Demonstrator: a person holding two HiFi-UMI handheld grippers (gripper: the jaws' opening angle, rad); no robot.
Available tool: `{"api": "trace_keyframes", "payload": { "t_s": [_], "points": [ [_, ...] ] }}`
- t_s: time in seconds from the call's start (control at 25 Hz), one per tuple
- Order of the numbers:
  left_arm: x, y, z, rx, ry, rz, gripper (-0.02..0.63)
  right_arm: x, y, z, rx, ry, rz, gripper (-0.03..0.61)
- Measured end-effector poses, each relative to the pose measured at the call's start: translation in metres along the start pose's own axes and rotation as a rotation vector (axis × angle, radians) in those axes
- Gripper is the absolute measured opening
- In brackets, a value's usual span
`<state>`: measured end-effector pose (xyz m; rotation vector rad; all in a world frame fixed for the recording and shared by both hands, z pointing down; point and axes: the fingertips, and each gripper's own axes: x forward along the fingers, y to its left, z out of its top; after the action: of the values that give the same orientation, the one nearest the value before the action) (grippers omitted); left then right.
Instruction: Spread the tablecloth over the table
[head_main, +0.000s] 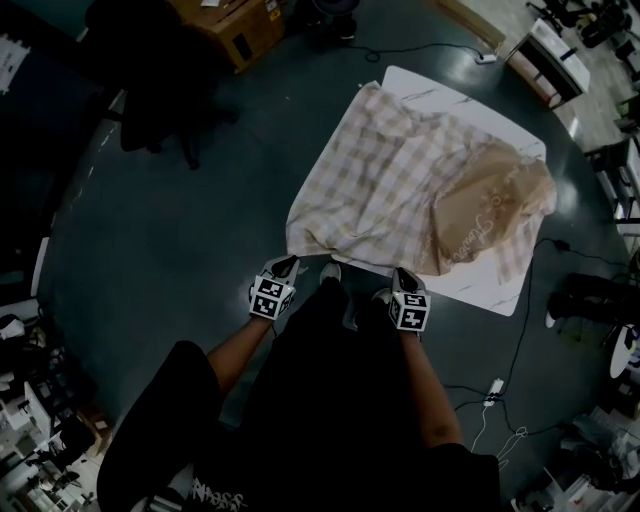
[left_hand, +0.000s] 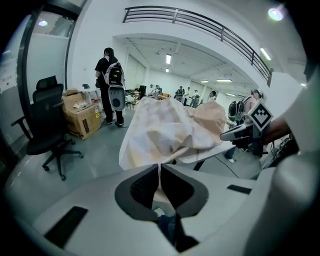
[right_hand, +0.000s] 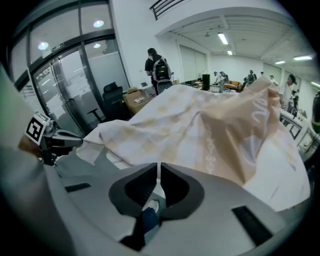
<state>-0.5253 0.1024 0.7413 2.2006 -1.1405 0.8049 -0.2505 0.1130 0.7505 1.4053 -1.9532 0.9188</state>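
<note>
A beige checked tablecloth (head_main: 390, 170) lies rumpled over the white table (head_main: 487, 290), with a tan part folded up at its right. My left gripper (head_main: 287, 266) is at the cloth's near left corner, shut on the tablecloth (left_hand: 165, 130), whose edge runs down between the jaws. My right gripper (head_main: 402, 277) is at the near edge further right, jaws shut, with the tablecloth (right_hand: 200, 125) meeting their tips. The left gripper view shows the right gripper (left_hand: 234, 134) beside the hanging cloth. In the right gripper view the left gripper (right_hand: 75, 141) shows at the cloth's far corner.
A black office chair (head_main: 150, 100) and cardboard boxes (head_main: 235, 25) stand on the dark floor to the left. Cables (head_main: 520, 330) and a power strip (head_main: 495, 388) lie right of my legs. A person with a backpack (left_hand: 111, 82) stands beyond the boxes (left_hand: 80, 117).
</note>
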Motion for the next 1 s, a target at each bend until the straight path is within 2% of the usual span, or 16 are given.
{"api": "trace_keyframes", "payload": {
  "t_s": [0.12,0.28,0.4,0.48,0.6,0.64,0.68,0.72,0.76,0.92,1.0],
  "points": [
    [-0.003,-0.009,-0.007,-0.041,0.016,0.001,0.023,0.015,0.016,-0.005,-0.031,0.023,0.054,0.026],
    [-0.01,-0.017,-0.011,-0.127,0.008,0.013,0.028,0.027,0.032,-0.005,-0.075,0.059,0.094,0.114],
    [-0.014,-0.004,-0.013,-0.199,-0.008,0.048,0.032,0.037,0.046,-0.01,-0.161,0.081,0.119,0.148],
    [-0.017,0.01,-0.01,-0.207,-0.015,0.072,0.032,0.039,0.056,-0.015,-0.248,0.117,0.129,0.165],
    [-0.024,0.036,-0.001,-0.185,-0.022,0.092,0.032,0.046,0.067,-0.019,-0.408,0.152,0.093,0.166],
    [-0.026,0.044,0.001,-0.179,-0.021,0.093,0.032,0.049,0.07,-0.019,-0.445,0.156,0.08,0.16],
    [-0.028,0.051,0.001,-0.173,-0.018,0.093,0.032,0.052,0.072,-0.017,-0.461,0.155,0.074,0.127],
    [-0.029,0.055,0.0,-0.167,-0.012,0.094,0.034,0.054,0.073,-0.014,-0.453,0.147,0.077,0.064],
    [-0.03,0.059,-0.003,-0.161,-0.007,0.097,0.036,0.054,0.074,-0.01,-0.425,0.131,0.087,0.032],
    [-0.038,0.081,-0.015,-0.165,0.01,0.128,0.037,0.043,0.068,0.009,-0.261,0.059,0.131,0.018],
    [-0.042,0.089,-0.02,-0.174,0.019,0.146,0.037,0.036,0.062,0.01,-0.225,0.05,0.146,0.018]
  ]
}}
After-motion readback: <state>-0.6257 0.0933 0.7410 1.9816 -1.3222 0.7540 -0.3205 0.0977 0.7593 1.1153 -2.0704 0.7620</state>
